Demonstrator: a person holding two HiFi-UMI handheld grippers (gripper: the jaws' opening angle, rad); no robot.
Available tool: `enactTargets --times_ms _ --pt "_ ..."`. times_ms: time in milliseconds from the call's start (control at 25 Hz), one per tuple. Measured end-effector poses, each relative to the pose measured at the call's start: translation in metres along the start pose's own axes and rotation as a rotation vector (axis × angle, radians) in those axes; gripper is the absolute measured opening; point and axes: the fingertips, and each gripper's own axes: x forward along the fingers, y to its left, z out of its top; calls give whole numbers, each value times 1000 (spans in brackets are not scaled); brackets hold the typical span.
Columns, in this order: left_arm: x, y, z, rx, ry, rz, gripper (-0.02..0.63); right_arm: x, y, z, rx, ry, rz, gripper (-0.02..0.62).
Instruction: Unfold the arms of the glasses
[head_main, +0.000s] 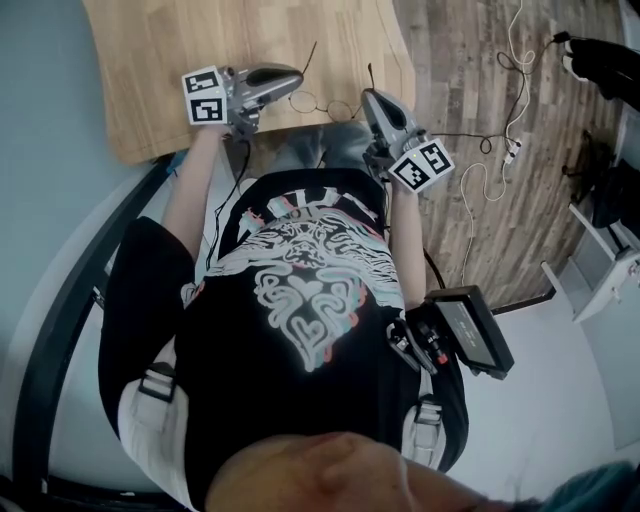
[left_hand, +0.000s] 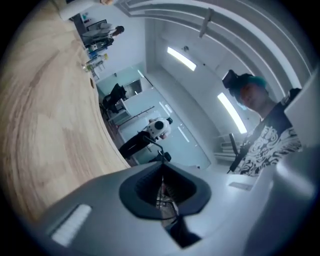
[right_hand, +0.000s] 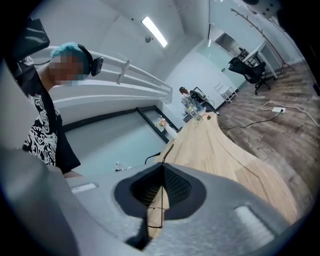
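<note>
The left gripper has its jaws pressed together on a thin dark wire of the glasses. In the left gripper view that wire runs down the slit where the two pads meet, with no gap either side. The right gripper is likewise clamped. In the right gripper view its jaws pinch a slim arm of the glasses, whose tip pokes out above the pads and slants up and to the right.

From the head view the two grippers face each other, tips close, with the round wire-rimmed frame spanning the short space between them. One thin arm sticks up beyond the left gripper's tip and another rises just past the right gripper's tip. Whether the frame touches the wood or is held just above it cannot be told.

All this sits over the wooden table, just inside its near edge and close to the person's body. The tabletop stretches away bare beyond the grippers. Its rounded corner lies just to the right of the right gripper, and past that edge is plank flooring with a white cable trailing across it. To the left of the table the pale floor is open. A black device hangs at the person's right hip, well apart from the glasses
</note>
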Motion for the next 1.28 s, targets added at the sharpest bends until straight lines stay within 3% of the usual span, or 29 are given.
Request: enactTargets --times_ms 560,840,1040,1280 --pt "-12 -3 10 -28 -148 12 -5 11 7 17 8 1 55 0" --pt "-29 -13 6 6 -257 70 -5 20 24 15 -10 67 141 0" --pt "-21 -36 28 27 -319 129 -5 23 32 48 -16 104 212 0" --pt "-25 -46 23 23 -391 186 -5 27 33 48 -7 145 264 0"
